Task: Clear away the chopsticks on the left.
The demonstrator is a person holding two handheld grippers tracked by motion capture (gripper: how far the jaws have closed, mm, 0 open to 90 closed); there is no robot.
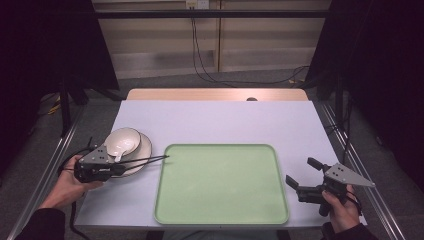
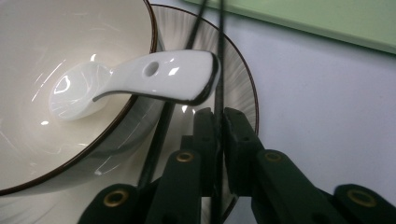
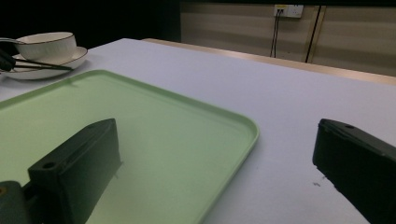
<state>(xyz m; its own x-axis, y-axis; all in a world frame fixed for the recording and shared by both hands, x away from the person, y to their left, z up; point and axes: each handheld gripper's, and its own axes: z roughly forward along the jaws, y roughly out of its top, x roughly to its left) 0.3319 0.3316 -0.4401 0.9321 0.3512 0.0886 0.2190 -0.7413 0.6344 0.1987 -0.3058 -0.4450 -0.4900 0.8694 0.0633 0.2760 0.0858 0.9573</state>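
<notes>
A white bowl (image 1: 123, 141) (image 2: 28, 46) stands on a ribbed plate (image 1: 145, 150) (image 2: 238, 88) at the table's left. A white ceramic spoon (image 1: 119, 152) (image 2: 154, 77) leans in the bowl with its handle over the rim. My left gripper (image 1: 121, 168) (image 2: 218, 116) is at the plate's near edge, shut on a thin black chopstick (image 2: 219, 56) that runs toward the green tray (image 1: 220, 146). A second chopstick (image 2: 159, 135) lies across the plate just left of the jaws. Both sticks (image 1: 150, 160) end at the tray's left rim. My right gripper (image 1: 300, 170) (image 3: 217, 154) is open and holds nothing, just right of the tray.
The green tray (image 3: 140, 130) lies bare in the middle of the pale table (image 1: 215, 120). From the right gripper view, the bowl (image 3: 46, 45) and chopsticks (image 3: 42, 65) are far off. A wooden strip (image 1: 215, 94) edges the table's far side, with cables on the floor behind.
</notes>
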